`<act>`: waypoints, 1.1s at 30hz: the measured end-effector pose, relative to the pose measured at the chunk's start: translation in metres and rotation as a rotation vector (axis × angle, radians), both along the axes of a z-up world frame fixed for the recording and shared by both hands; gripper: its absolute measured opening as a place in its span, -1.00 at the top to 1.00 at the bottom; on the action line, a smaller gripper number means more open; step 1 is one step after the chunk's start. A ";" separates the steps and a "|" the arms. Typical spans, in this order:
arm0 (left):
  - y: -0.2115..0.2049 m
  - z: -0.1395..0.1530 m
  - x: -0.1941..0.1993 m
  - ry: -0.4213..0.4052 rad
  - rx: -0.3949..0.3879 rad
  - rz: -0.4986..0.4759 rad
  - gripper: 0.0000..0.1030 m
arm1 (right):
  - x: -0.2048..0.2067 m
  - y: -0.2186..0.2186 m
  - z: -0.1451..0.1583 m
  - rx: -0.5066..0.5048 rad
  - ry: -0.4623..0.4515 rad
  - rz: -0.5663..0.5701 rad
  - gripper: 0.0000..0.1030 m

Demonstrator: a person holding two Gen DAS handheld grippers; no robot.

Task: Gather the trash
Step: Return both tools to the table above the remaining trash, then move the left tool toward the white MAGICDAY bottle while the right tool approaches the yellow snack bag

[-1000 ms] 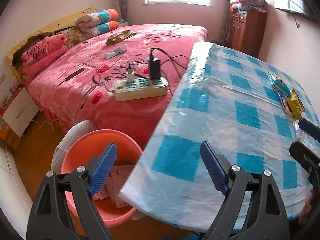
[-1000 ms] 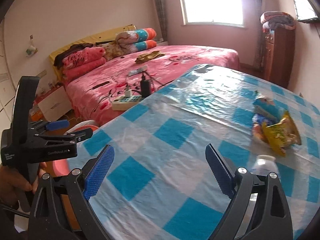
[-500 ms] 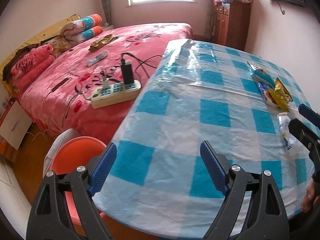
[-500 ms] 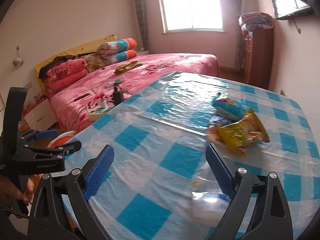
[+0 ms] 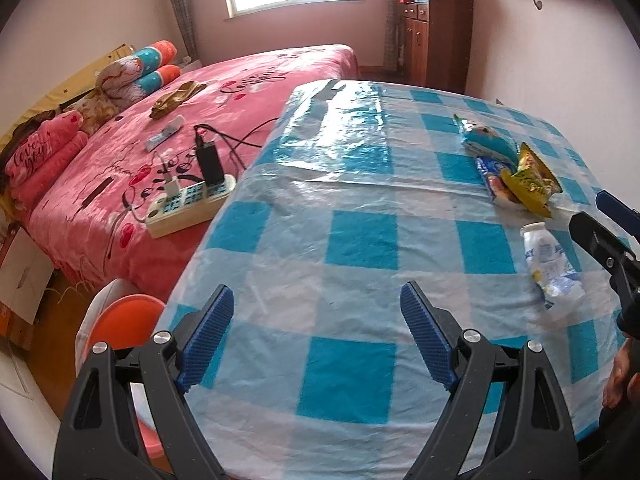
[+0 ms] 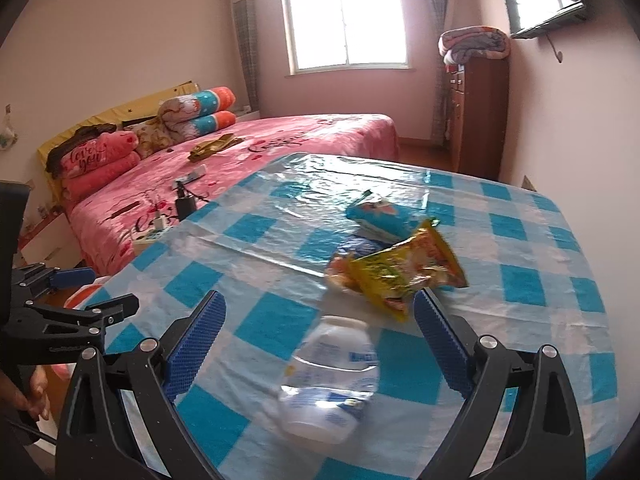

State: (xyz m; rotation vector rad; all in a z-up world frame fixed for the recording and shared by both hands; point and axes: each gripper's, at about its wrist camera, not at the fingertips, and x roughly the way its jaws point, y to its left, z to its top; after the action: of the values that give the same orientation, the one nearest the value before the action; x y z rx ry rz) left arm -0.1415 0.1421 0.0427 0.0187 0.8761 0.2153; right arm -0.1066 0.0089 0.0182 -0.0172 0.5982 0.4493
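Facing the trash with both tools spread wide and empty.

The left tool (image 5: 316, 336) hangs over bare worktop (image 5: 360, 240), the bottle (image 5: 550, 264) well off to its right. The right tool (image 6: 320, 344) is nearer: the bottle (image 6: 328, 376) lies on its side between its open jaws, untouched, cap end pointing away toward the snack wrappers (image 6: 400, 276) just beyond.

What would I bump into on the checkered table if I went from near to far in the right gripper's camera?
Crushed plastic bottle → yellow snack bag → blue snack bag.
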 end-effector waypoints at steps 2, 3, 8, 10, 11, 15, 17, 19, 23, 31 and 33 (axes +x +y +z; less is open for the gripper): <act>-0.005 0.001 0.003 -0.001 -0.004 -0.011 -0.67 | 0.003 -0.006 0.000 0.002 0.002 -0.014 -0.83; -0.008 0.001 0.005 -0.002 -0.006 -0.018 -0.67 | 0.004 -0.009 -0.001 0.004 0.004 -0.021 -0.83; -0.024 0.003 0.011 -0.004 -0.004 -0.050 -0.67 | 0.010 -0.027 -0.003 0.020 0.011 -0.059 -0.83; -0.029 0.004 0.013 -0.005 -0.006 -0.060 -0.67 | 0.012 -0.033 -0.003 0.017 0.006 -0.079 -0.83; -0.034 0.004 0.015 -0.003 -0.006 -0.069 -0.67 | 0.012 -0.036 -0.004 0.015 0.005 -0.087 -0.83; -0.045 0.003 0.020 -0.004 -0.004 -0.094 -0.67 | 0.017 -0.050 -0.006 0.012 0.001 -0.127 -0.83; -0.051 0.002 0.022 -0.004 -0.001 -0.107 -0.67 | 0.019 -0.058 -0.006 0.013 0.001 -0.149 -0.83; -0.058 0.001 0.025 -0.001 -0.001 -0.120 -0.67 | 0.021 -0.066 -0.007 0.017 0.000 -0.170 -0.83; -0.073 0.000 0.029 0.000 -0.003 -0.149 -0.67 | 0.026 -0.083 -0.008 0.027 0.003 -0.215 -0.83; -0.099 -0.002 0.040 -0.015 -0.017 -0.228 -0.67 | 0.032 -0.111 -0.011 0.038 0.000 -0.283 -0.83; -0.105 -0.005 0.042 -0.010 -0.024 -0.243 -0.67 | 0.034 -0.117 -0.012 0.042 0.004 -0.295 -0.83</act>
State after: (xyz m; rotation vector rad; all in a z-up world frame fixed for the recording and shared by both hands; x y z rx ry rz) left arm -0.0992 0.0369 0.0380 0.1008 0.8578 -0.0230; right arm -0.0731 -0.1078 0.0058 0.1107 0.5843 0.1753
